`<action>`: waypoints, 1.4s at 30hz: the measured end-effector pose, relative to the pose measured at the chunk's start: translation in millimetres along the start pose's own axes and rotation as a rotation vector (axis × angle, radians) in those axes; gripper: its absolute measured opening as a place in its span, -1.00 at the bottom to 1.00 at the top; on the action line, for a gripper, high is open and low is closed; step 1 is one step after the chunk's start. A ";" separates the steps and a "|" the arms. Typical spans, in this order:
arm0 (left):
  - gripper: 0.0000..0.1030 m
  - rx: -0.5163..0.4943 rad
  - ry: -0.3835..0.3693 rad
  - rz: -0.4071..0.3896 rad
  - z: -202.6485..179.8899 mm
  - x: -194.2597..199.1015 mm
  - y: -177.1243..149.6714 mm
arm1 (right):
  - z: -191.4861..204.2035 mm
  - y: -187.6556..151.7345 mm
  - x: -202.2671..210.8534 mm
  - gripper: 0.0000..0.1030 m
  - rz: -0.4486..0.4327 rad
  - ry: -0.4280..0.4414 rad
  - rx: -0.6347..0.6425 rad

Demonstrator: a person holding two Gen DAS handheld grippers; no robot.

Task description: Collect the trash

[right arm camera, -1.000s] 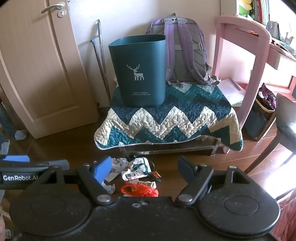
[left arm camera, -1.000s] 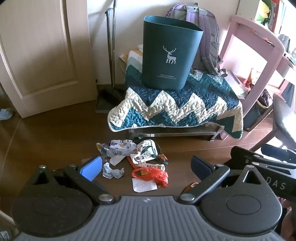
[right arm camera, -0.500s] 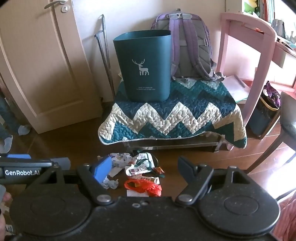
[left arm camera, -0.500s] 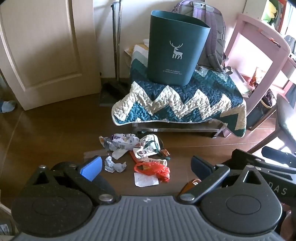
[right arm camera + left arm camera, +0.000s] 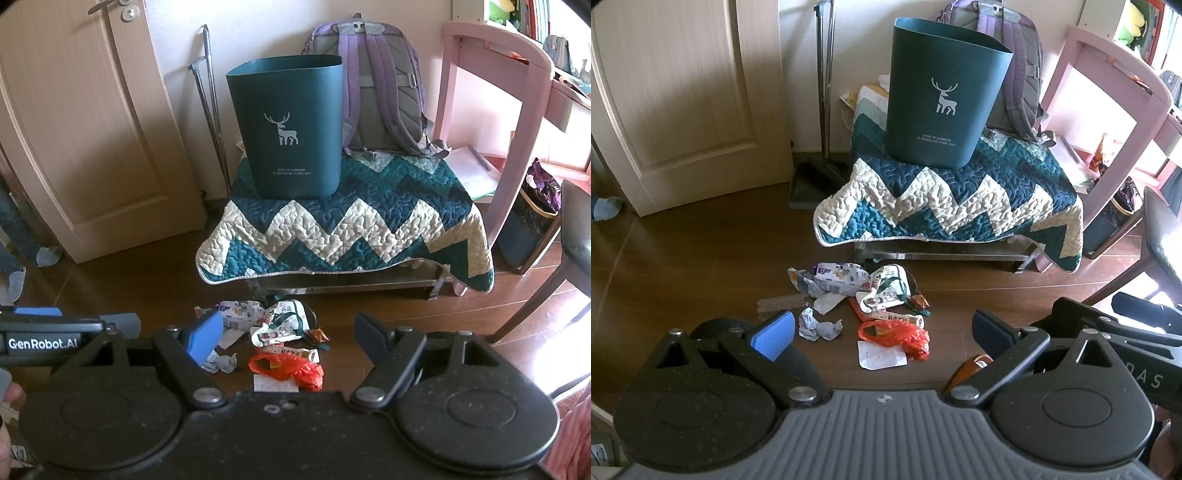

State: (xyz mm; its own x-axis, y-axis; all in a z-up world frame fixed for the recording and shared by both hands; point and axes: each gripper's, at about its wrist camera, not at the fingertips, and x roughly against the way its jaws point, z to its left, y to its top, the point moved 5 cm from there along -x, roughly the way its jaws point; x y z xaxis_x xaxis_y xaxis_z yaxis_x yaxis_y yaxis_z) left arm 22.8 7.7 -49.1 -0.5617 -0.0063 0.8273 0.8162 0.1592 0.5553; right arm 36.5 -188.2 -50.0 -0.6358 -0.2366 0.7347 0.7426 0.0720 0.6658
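Observation:
A pile of trash lies on the brown floor: a red plastic bag point(image 5: 895, 334), a crumpled grey paper point(image 5: 818, 326), a white paper slip point(image 5: 881, 356), printed wrappers point(image 5: 842, 277) and a printed pouch point(image 5: 886, 291). The red bag point(image 5: 288, 367) also shows in the right wrist view. A dark teal bin with a deer point(image 5: 942, 96) stands upright on a quilted bench point(image 5: 960, 199); the bin point(image 5: 288, 125) faces the right camera too. My left gripper point(image 5: 882, 332) is open and empty above the pile. My right gripper point(image 5: 288, 332) is open and empty, to the right of the left one.
A closed door point(image 5: 683, 92) is at the left. A broom and dustpan point(image 5: 820, 173) lean by the wall. A purple backpack point(image 5: 380, 92) sits behind the bin. A pink desk point(image 5: 1108, 92) and a dark chair point(image 5: 569, 240) are at the right.
Both grippers have moved left and back a little, so the pile, bin and bench have shifted right in both views. Both stay open and empty.

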 end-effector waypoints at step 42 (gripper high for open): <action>1.00 0.001 0.000 -0.001 3.5 -1.4 2.3 | 0.3 1.1 2.4 0.52 -0.002 0.003 0.005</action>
State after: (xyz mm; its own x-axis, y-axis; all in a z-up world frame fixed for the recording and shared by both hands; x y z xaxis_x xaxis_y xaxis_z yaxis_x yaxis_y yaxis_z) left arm 25.0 11.6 -49.3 -0.5627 -0.0067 0.8266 0.8154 0.1600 0.5563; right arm 35.7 -188.4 -47.5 -0.6366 -0.2400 0.7329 0.7403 0.0761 0.6680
